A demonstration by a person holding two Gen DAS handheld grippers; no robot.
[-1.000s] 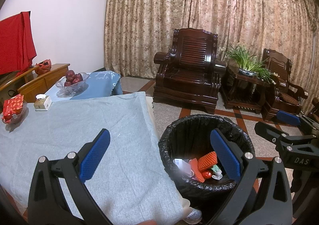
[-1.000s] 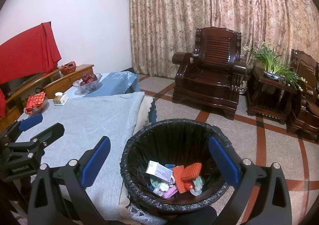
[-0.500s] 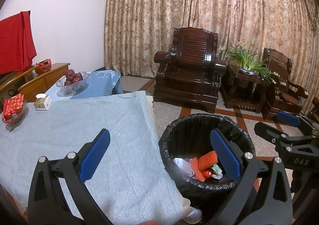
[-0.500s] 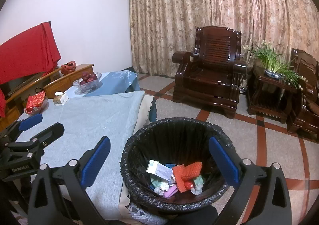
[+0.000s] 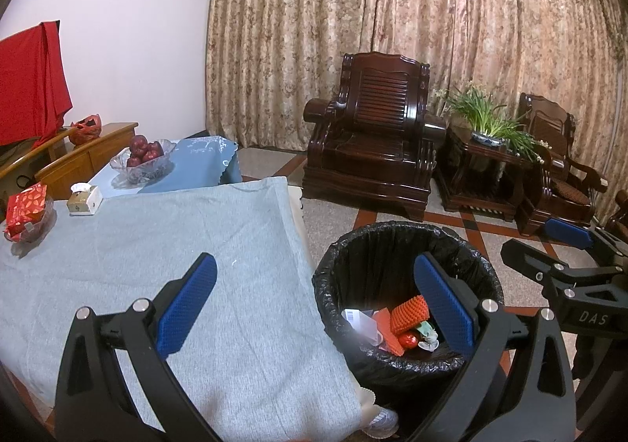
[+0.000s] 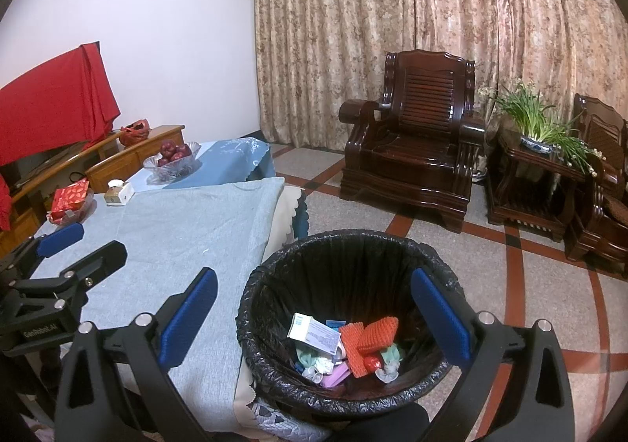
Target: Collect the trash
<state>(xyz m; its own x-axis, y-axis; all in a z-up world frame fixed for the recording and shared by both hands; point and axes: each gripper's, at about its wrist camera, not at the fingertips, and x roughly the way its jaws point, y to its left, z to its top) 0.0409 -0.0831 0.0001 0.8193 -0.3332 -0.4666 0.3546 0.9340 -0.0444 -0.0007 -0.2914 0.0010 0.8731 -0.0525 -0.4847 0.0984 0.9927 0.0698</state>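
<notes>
we hold both tongs wide open, empty: left gripper [image 5: 314, 301] over cloth [image 5: 157, 246] edge, right gripper [image 6: 314, 304] above bin [image 6: 345, 253]; trash [image 6: 345, 344] inside, so likely done.

Left wrist view: right gripper [image 5: 565, 246] was cut off at the right edge, so its jaw gap couldn't be read. Trash bin [image 5: 404, 246] base was hidden behind the near finger, lower centre. Right wrist view: left gripper [image 6: 62, 246] ran off the left edge. Box label [image 6: 314, 333] in the bin was too small to read. Red cloth [image 6: 51, 89] was clipped upper left.
</notes>
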